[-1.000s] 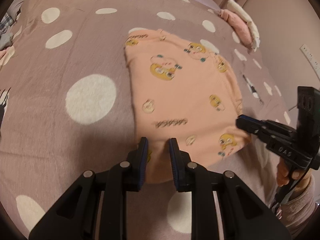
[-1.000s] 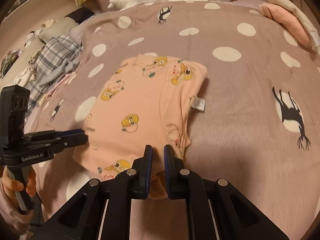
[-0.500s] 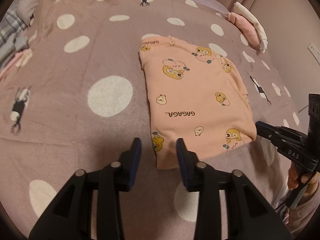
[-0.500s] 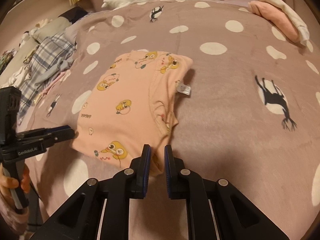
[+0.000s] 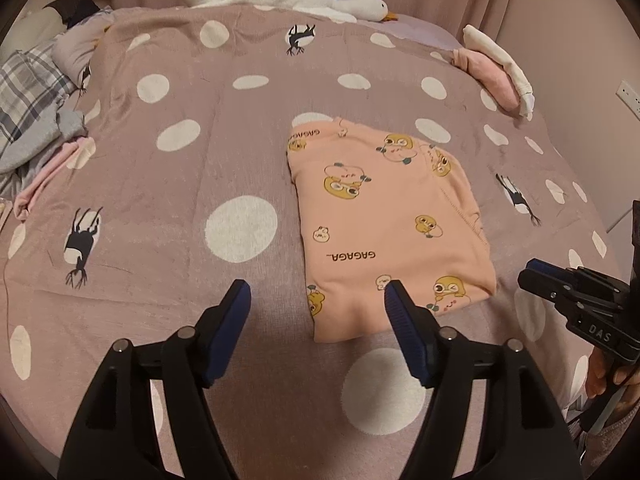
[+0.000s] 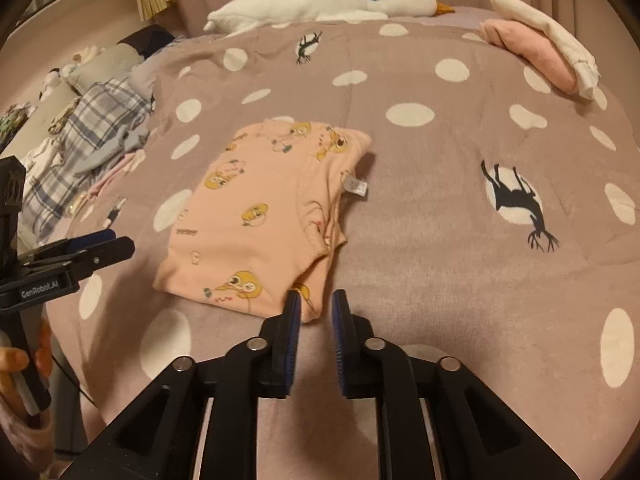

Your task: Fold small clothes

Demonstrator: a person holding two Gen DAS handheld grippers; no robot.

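And there it lies: the peach duck-print garment is folded into a neat rectangle, flat on the polka-dot bedspread, with its "GAGAGA" lettering facing up and a small white care tag poking out from its right edge in the right wrist view. Taking that garment as our marker: the left gripper hangs over its near left corner, jaws spread wide and just now opening further, nothing pinched between them, one pad out over bare bedspread and the other above the cloth. The right gripper sits at the garment's near right corner, its jaws only narrowly parted and likewise just easing open; the corner of the fabric lies just ahead of the pads, and they are not pressing on it. In the left wrist view you can see that right gripper off to the garment's right, with a hand wrapped round its handle. Beyond the garment, at the far end of the bed, a white goose plush lies stretched out. Far right of the garment rests a small stack of folded pink and cream clothes. Far left of it, a rumpled heap with a plaid shirt on top.
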